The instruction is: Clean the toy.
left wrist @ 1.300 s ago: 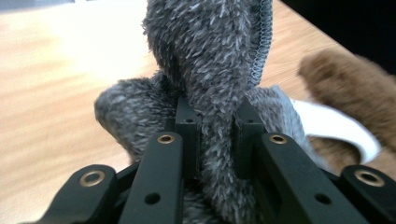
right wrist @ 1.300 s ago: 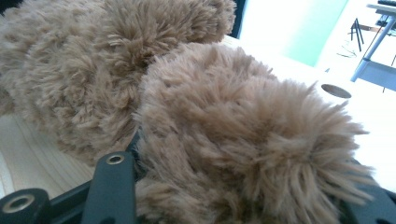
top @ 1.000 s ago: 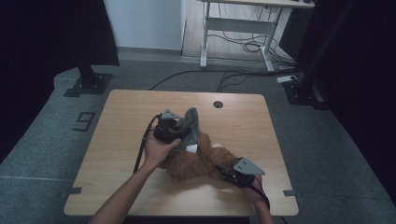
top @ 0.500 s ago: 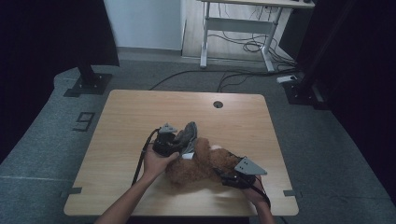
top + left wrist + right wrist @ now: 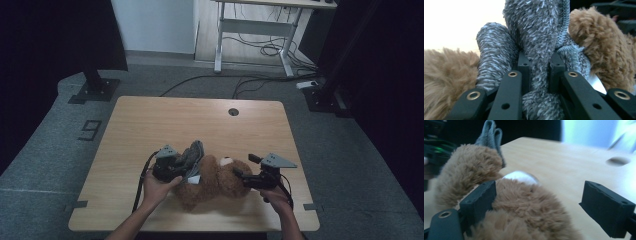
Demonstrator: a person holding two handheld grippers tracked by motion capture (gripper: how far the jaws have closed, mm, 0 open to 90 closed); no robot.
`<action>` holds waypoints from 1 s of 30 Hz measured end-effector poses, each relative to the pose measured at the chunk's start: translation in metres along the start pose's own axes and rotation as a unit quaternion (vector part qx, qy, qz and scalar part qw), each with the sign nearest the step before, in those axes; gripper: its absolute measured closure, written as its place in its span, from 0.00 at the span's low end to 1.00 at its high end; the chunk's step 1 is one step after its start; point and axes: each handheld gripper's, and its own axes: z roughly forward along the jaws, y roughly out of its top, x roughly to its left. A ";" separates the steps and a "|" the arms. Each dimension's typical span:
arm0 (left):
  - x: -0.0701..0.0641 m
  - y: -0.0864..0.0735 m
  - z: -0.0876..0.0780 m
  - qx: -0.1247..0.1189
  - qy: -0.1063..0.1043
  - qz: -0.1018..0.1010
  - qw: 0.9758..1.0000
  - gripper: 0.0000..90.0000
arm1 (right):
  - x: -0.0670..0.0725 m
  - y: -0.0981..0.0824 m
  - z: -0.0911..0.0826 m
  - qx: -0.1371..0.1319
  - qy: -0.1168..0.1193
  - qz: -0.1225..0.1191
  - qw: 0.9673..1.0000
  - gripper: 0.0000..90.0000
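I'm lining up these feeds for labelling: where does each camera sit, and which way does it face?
High view: above the person's side, looking forward and down on the wooden table; both forearms enter from below.
Left gripper view: on the left tool, looking along jaws shut on the grey knitted cloth.
Right gripper view: on the right tool, jaws just opening, facing across the table.
All three share the brown teddy bear.

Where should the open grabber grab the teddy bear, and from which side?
Probably the teddy bear's rounded end nearest the right gripper, coming in from the table's right side. That soft brown bulge already sits between the right gripper's open jaws, which have just been opening. The left gripper is pinching the grey fuzzy cloth.
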 end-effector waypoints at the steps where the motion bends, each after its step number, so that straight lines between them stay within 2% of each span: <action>1: -0.001 -0.001 -0.001 -0.001 -0.003 0.000 1.000 0.85 | -0.001 -0.002 0.001 0.004 0.013 0.008 1.000 0.14; 3: -0.004 -0.003 -0.001 0.000 -0.010 0.002 1.000 0.85 | 0.001 -0.008 0.001 0.018 0.036 0.016 0.999 0.14; 6: -0.009 -0.004 -0.002 0.003 -0.020 0.010 1.000 0.85 | 0.005 -0.017 0.000 0.051 0.063 0.014 0.997 0.14; 10: -0.017 -0.005 -0.002 0.006 -0.030 0.019 0.999 0.85 | 0.010 -0.029 0.003 0.108 0.092 0.008 0.990 0.14; 12: -0.019 -0.005 -0.002 0.006 -0.026 0.023 0.999 0.85 | 0.012 -0.036 0.007 0.121 0.102 0.007 0.987 0.19; 13: -0.018 -0.004 -0.002 0.006 -0.026 0.022 0.999 0.85 | 0.012 -0.037 0.007 0.120 0.101 0.007 0.988 0.24; 16: -0.014 -0.002 -0.001 0.006 -0.027 0.015 1.000 0.85 | 0.012 -0.037 0.006 0.116 0.089 -0.007 0.989 0.42; 18: -0.012 0.001 -0.001 0.006 -0.026 0.012 1.000 0.85 | 0.013 -0.037 0.007 0.105 0.078 -0.023 0.991 0.48; 22: -0.006 0.009 -0.002 0.001 -0.023 0.003 1.000 0.85 | 0.013 -0.034 0.010 0.081 0.053 -0.040 0.995 0.52; 24: -0.001 0.015 -0.002 -0.004 -0.022 0.000 1.000 0.85 | 0.013 -0.028 0.015 0.064 0.026 -0.064 0.996 0.54; 27: 0.004 0.027 -0.003 -0.016 -0.024 -0.011 1.000 0.85 | 0.013 -0.016 0.023 0.046 -0.003 -0.104 0.994 0.54; 30: 0.000 0.040 -0.001 -0.026 -0.034 -0.011 0.999 0.85 | 0.012 -0.005 0.029 0.031 -0.035 -0.153 0.987 0.52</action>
